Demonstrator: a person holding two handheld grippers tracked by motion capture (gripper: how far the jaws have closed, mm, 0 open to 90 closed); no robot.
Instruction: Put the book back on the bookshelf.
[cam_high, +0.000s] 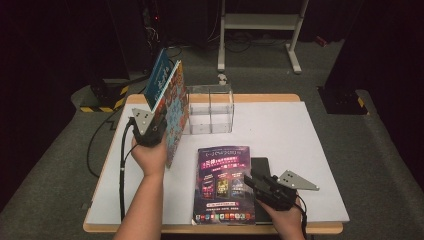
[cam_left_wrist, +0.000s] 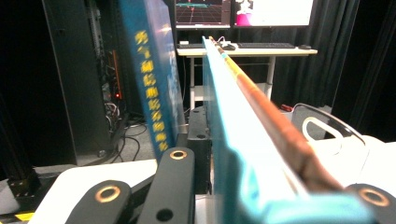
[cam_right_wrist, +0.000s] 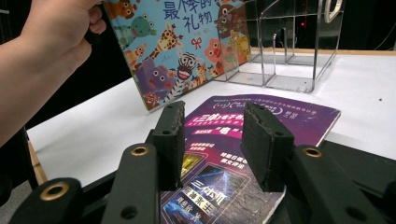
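The left gripper (cam_high: 159, 122) pinches two books (cam_high: 169, 102) between its jaws and holds them upright above the table (cam_high: 300, 150), just left of the clear divided holder (cam_high: 210, 109). The right gripper (cam_high: 250, 181) hovers low with its jaws partly spread and nothing between them. A purple magazine (cam_high: 223, 185) lies flat directly beneath and ahead of those jaws.

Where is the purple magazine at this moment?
In the high view the purple magazine lies flat on the near middle of the white table, in front of the clear acrylic holder, with the right gripper at its right edge.
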